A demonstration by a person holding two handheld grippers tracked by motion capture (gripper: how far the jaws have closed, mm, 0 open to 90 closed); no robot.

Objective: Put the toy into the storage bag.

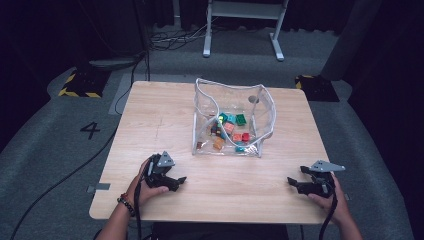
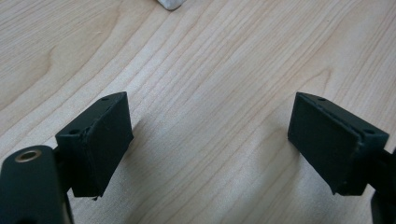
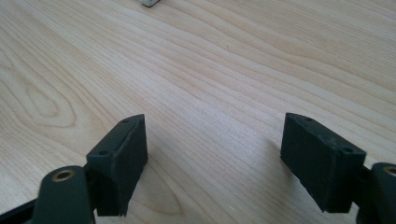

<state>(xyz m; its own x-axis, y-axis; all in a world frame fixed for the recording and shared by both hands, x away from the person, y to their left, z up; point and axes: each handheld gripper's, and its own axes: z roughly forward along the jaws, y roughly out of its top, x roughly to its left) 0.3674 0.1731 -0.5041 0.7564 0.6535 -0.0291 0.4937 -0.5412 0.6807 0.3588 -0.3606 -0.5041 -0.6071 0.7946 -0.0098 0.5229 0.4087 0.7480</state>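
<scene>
Resting low on the bench [image 1: 150, 120], your left gripper [image 1: 176, 181] and right gripper [image 1: 295, 183] both had jaws spread wide, holding nothing. The clear bag [image 1: 260, 107] of colored blocks [image 1: 229, 127] stood ahead of and between them. You risked collapsing its soft, floppy walls or tipping it, spilling blocks, if one gripper had pulled unsupported.

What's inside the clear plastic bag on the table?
Inside the clear bag lies a pile of small coloured blocks: green, teal, red, orange. Those beneath the pile are covered, so no count.
</scene>
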